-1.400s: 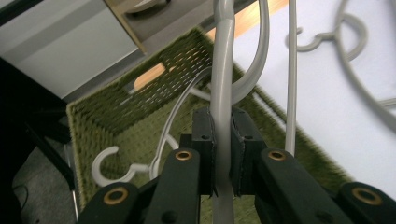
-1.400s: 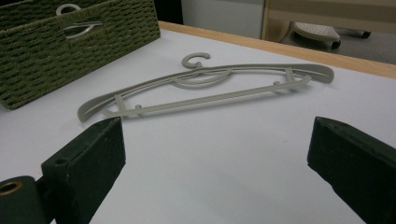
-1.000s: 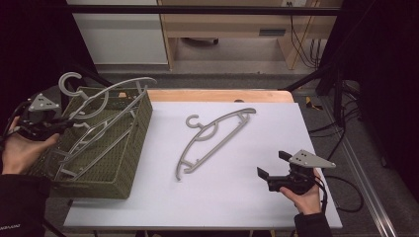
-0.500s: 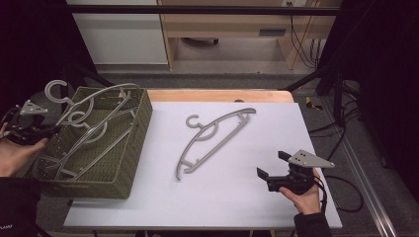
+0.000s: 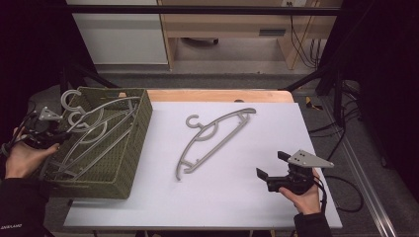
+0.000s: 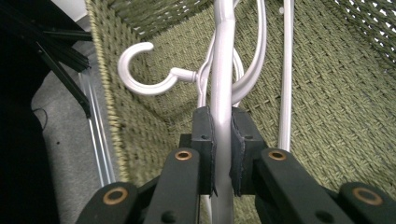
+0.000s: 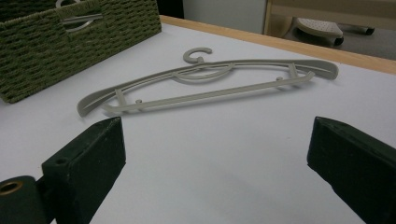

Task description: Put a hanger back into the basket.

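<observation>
White lettering on the person's left sleeve [image 5: 14,226] is too small to read. The left gripper [image 6: 223,140] clamps a grey hanger [image 6: 223,70] inside the green woven basket [image 5: 129,148] — another hanger lies there too. The right gripper [image 5: 274,165] rests on the table [image 5: 346,138], jaws wide apart — a third hanger [image 7: 210,84] lies ahead.

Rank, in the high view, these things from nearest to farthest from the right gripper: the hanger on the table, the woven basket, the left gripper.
From the right gripper:
1. Hanger on the table, at the middle.
2. Woven basket, on the left side.
3. Left gripper, at the basket's far left edge.
</observation>
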